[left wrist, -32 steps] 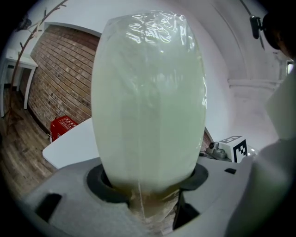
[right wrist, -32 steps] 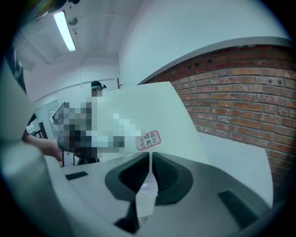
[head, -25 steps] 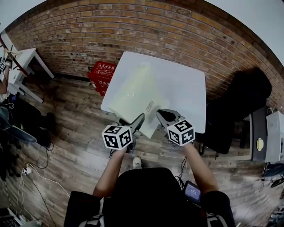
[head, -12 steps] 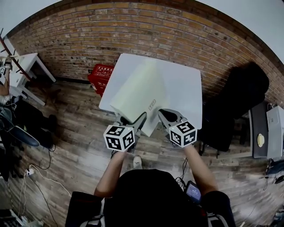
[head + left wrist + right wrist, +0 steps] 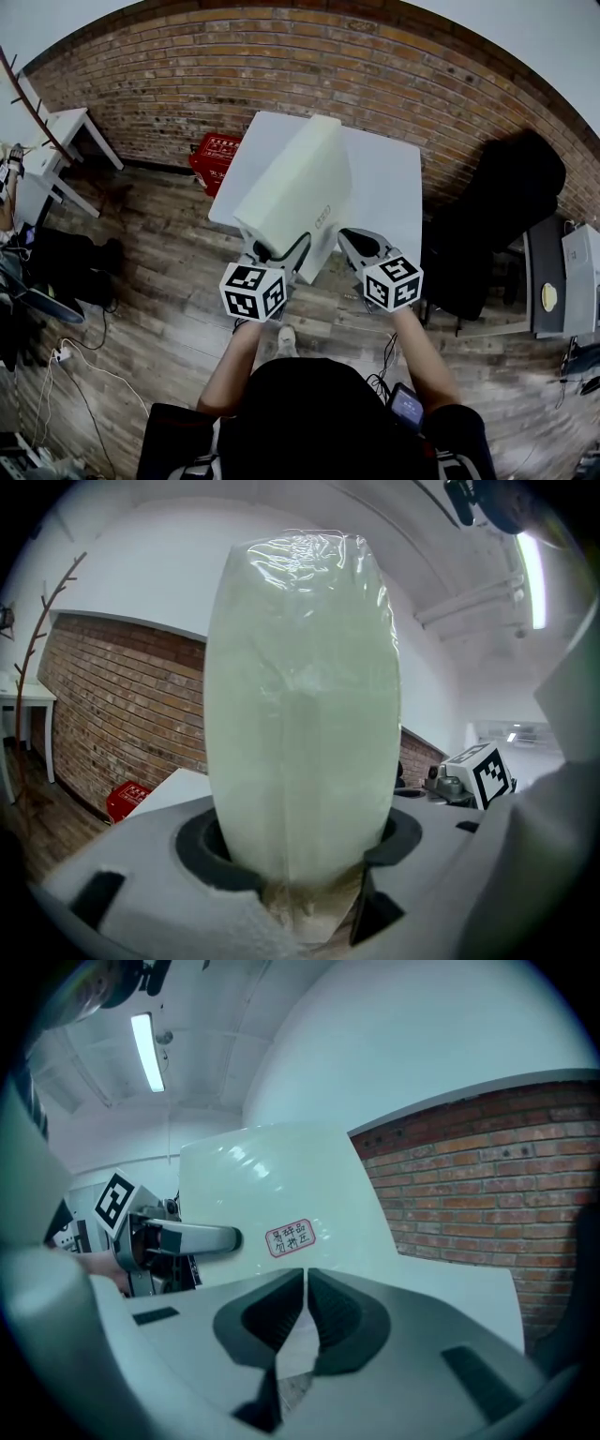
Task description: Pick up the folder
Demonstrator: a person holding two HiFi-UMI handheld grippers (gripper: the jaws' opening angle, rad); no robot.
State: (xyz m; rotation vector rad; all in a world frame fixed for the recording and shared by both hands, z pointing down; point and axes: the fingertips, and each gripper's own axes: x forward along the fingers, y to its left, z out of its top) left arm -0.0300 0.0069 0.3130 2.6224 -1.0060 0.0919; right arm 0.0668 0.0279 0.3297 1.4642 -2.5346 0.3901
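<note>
Two grips on the folder (image 5: pixel 295 183) right now: left tool (image 5: pixel 279 247) is clamped wide around its fat near corner, right tool (image 5: pixel 352 240) is pinched nearly shut on the thin flap just beside it. Its long axis runs straight ahead of both tools, and it looks tilted up off the worktop (image 5: pixel 389 178)

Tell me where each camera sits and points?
Head view: on the person's head, looking down at folder, table, forearms, left gripper, right gripper.
Left gripper view: on the left gripper, along jaws clamped round the folder's thick edge.
Right gripper view: on the right gripper, along jaws pinching the folder's cover.
Shared: each gripper view shows the other gripper.
</note>
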